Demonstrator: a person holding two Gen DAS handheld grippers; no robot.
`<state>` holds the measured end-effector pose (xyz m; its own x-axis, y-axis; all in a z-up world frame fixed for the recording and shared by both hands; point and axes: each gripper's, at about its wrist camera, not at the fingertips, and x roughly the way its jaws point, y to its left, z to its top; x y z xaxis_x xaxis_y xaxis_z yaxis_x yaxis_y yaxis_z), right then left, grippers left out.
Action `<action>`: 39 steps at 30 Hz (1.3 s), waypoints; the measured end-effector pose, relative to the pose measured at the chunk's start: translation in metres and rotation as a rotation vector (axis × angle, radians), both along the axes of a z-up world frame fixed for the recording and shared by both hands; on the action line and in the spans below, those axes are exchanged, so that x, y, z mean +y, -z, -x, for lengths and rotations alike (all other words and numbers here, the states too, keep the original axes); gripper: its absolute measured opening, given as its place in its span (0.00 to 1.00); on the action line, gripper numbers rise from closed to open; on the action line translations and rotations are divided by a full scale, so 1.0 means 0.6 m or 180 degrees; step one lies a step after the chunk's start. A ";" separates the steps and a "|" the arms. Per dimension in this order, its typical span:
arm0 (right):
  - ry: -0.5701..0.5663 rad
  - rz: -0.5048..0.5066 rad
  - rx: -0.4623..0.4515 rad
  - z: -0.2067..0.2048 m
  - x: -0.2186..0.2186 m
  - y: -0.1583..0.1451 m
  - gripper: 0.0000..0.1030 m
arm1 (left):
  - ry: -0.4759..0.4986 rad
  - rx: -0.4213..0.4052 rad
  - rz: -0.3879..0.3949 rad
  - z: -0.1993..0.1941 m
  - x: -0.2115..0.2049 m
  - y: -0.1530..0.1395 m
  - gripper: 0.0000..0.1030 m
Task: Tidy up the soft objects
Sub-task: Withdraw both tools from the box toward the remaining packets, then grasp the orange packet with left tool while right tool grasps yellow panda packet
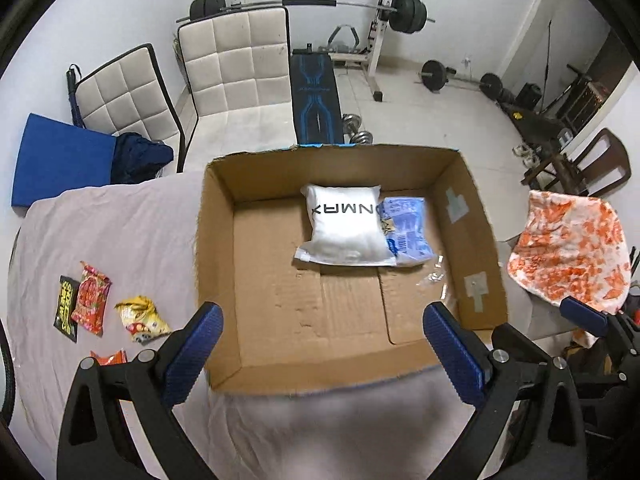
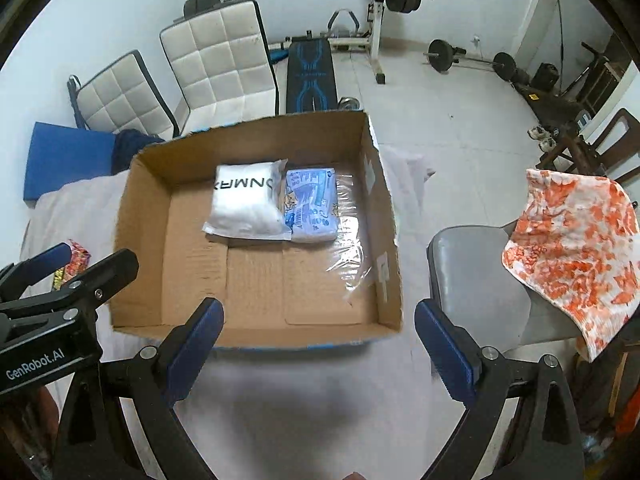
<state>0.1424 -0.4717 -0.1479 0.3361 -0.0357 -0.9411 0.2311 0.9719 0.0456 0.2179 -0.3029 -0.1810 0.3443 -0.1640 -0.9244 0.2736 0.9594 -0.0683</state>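
Soft white plastic pouch (image 1: 345, 227) and blue printed packet (image 1: 407, 227) lie touching, far-right inside open brown cardboard box (image 1: 218, 264) on grey-covered table (image 1: 120, 232). Left gripper (image 1: 322, 344) and right gripper (image 2: 318, 340) both spread wide, holding nothing, hovering above box's near edge. Snack packets (image 1: 91, 304) left of box.

bare near half of box (image 1: 304, 312); white pack (image 1: 344, 228) at back

Both wrist views look down and forward, from close above, at the cardboard box (image 1: 472, 216) (image 2: 140, 208). The right view sits further right. The 2 share the box and gym wall.
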 end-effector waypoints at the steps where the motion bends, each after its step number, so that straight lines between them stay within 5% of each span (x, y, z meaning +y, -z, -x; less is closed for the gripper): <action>1: 0.0006 0.0021 -0.0014 0.007 0.003 -0.009 0.95 | -0.0011 -0.0018 0.0033 0.008 0.004 -0.008 1.00; 14: 0.0095 -0.0061 -0.0083 0.058 0.087 -0.085 0.95 | 0.0134 -0.0156 0.0321 0.070 0.061 -0.093 1.00; 22: -0.0437 -0.0468 0.0104 -0.001 0.296 -0.053 0.95 | -0.0227 -0.0006 0.0242 0.058 0.252 -0.084 1.00; 31: -0.0949 -0.0738 0.0616 -0.126 0.538 0.103 0.95 | -0.1075 0.0517 0.0015 0.036 0.546 0.045 1.00; 39: -0.0961 -0.0636 0.0997 -0.210 0.617 0.245 0.95 | -0.1202 0.1298 0.0155 -0.004 0.612 0.252 0.99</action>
